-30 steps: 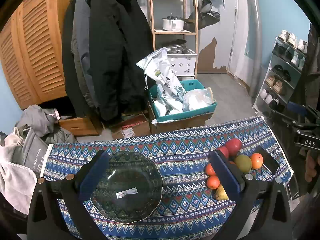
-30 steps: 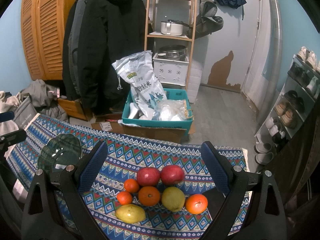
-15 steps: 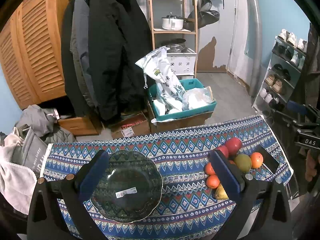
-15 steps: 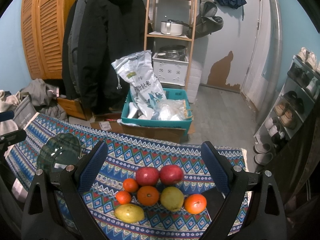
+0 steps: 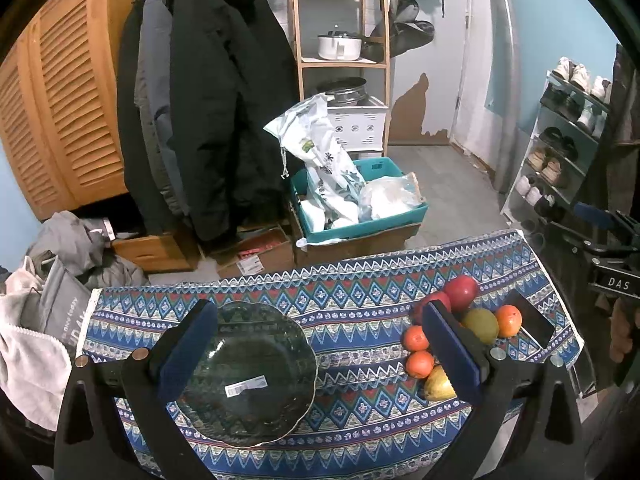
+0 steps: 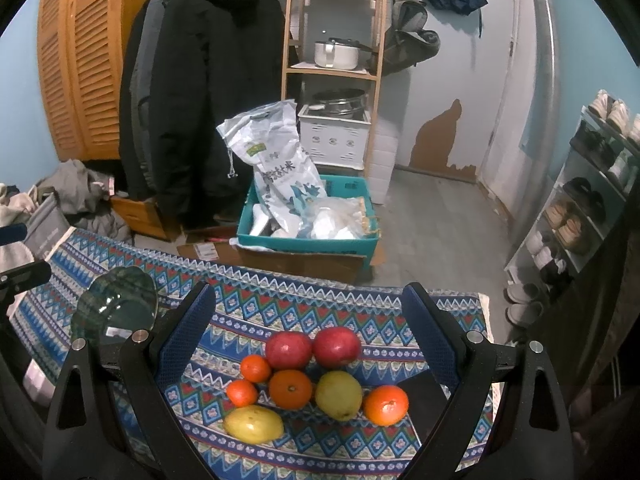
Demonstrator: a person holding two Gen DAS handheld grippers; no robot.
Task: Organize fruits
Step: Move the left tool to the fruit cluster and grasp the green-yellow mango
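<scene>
A dark glass plate [image 5: 248, 372] lies on the patterned tablecloth [image 5: 360, 304] at the left; it also shows in the right wrist view [image 6: 116, 300]. My left gripper [image 5: 320, 356] is open and empty above the plate's right edge. A cluster of fruit lies at the right: two red apples [image 6: 289, 350], several oranges [image 6: 290, 389], a green pear [image 6: 338, 396] and a yellow fruit [image 6: 253, 423]. My right gripper [image 6: 308, 340] is open and empty, with the cluster between its fingers. In the left wrist view the fruit [image 5: 480, 325] sits behind the right finger.
A black phone [image 5: 534, 322] lies right of the fruit. Beyond the table's far edge are a teal crate [image 6: 308, 236] on cardboard boxes, hanging coats [image 5: 208, 120], a wooden shelf, and a shoe rack [image 5: 568, 140] at the right.
The fruit cluster sits slightly higher in the right wrist view, as the right gripper has shifted a little. The left gripper has hardly moved.
</scene>
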